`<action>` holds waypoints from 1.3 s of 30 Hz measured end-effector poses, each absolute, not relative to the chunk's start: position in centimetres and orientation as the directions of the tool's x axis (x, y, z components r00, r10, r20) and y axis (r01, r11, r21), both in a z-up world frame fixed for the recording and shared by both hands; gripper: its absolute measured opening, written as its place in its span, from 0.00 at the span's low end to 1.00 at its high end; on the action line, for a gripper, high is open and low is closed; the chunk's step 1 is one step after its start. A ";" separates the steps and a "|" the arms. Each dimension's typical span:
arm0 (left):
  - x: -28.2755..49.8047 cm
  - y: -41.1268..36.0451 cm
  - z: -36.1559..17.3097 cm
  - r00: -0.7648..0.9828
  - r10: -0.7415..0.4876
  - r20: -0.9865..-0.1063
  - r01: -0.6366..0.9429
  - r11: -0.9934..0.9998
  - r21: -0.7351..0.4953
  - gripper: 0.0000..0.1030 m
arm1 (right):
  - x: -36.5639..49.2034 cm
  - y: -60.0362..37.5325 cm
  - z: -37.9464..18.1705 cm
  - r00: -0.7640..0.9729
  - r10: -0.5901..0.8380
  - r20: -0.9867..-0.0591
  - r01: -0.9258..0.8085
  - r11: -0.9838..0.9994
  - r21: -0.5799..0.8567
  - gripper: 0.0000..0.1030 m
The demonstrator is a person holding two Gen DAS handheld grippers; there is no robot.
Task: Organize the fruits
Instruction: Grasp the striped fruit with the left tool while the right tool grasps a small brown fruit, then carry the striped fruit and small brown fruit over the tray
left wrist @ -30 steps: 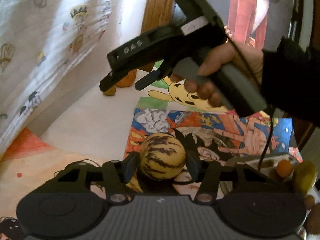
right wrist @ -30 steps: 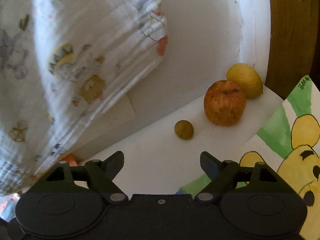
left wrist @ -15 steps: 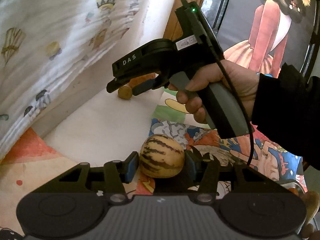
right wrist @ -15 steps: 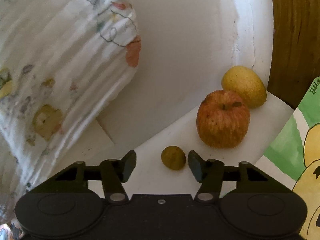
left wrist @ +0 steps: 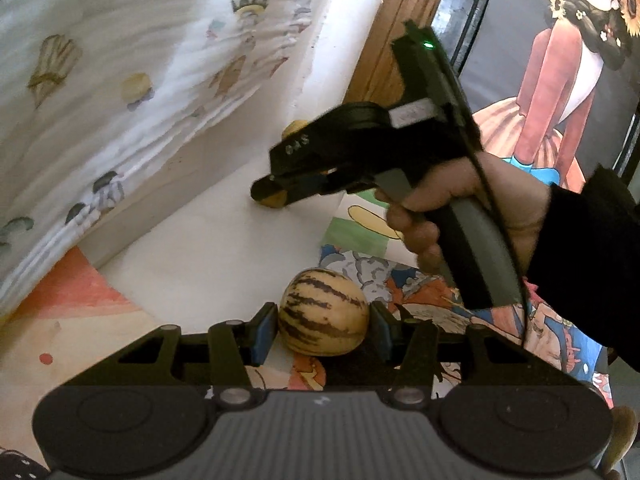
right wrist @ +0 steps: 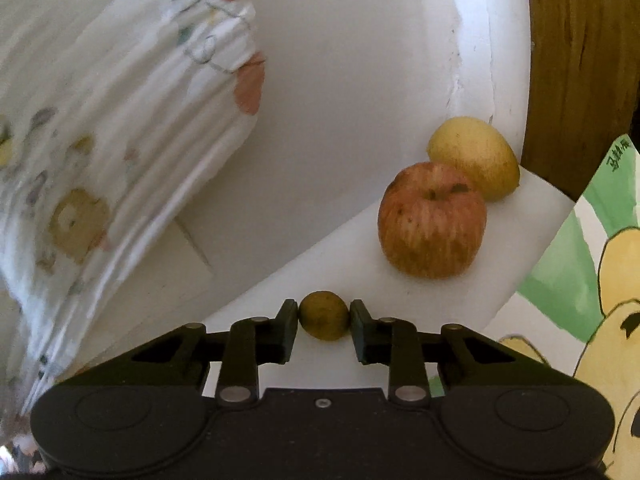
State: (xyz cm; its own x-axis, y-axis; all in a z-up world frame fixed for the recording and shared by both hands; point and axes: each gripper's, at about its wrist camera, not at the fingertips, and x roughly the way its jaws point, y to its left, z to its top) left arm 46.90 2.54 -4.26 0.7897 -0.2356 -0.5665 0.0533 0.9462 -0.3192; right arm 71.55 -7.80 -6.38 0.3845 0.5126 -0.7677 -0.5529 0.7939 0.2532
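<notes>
A striped cream-and-brown fruit [left wrist: 323, 312] sits between the blue pads of my left gripper [left wrist: 323, 326], which is shut on it just above the picture-covered table. My right gripper [right wrist: 324, 314] is shut on a small olive-green fruit [right wrist: 324, 320] on the white surface near the wall. The left wrist view shows that gripper [left wrist: 276, 196] from the side, low over the white surface, with a person's hand [left wrist: 460, 200] on its handle. Beyond the small fruit lie a red apple [right wrist: 432, 220] and a yellow fruit [right wrist: 474, 156], touching each other in the corner.
A white cloth with cartoon prints [right wrist: 120, 120] hangs at the left. A white wall [right wrist: 340, 80] and a wooden frame [right wrist: 580, 60] close the corner. Colourful drawings [left wrist: 420, 280] cover the table, with a yellow bear picture [right wrist: 600, 280] at the right.
My right gripper moved forward and down to the small fruit and its fingers closed on it. The left gripper kept the striped fruit and swung slightly.
</notes>
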 end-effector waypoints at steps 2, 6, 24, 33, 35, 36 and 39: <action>46.7 2.6 -4.2 0.793 -0.227 -0.566 0.043 0.947 -0.320 0.51 | 71.1 -8.0 -6.4 0.373 0.516 -0.771 -0.556 0.789 0.259 0.29; 46.3 3.0 -4.1 0.793 -0.214 -0.570 0.023 0.946 -0.323 0.51 | 69.8 -8.8 -5.9 0.358 0.518 -0.777 -0.566 0.782 0.261 0.29; 42.1 3.2 -2.6 0.796 -0.178 -0.578 -0.034 0.941 -0.338 0.50 | 62.5 -11.6 -0.8 0.337 0.584 -0.739 -0.572 0.750 0.332 0.29; 38.5 2.2 -0.1 0.820 -0.155 -0.551 -0.038 0.945 -0.324 0.50 | 56.9 -14.6 2.6 0.364 0.613 -0.701 -0.558 0.746 0.363 0.29; 37.7 1.7 0.3 0.825 -0.152 -0.544 -0.040 0.945 -0.324 0.50 | 55.6 -15.5 3.5 0.378 0.615 -0.692 -0.557 0.748 0.360 0.29; 37.2 1.5 0.6 0.828 -0.151 -0.540 -0.041 0.944 -0.327 0.50 | 55.0 -16.1 3.9 0.387 0.615 -0.687 -0.555 0.750 0.359 0.29; 36.3 0.8 1.3 0.828 -0.162 -0.536 -0.047 0.934 -0.355 0.50 | 53.4 -17.6 5.4 0.413 0.617 -0.670 -0.546 0.757 0.359 0.29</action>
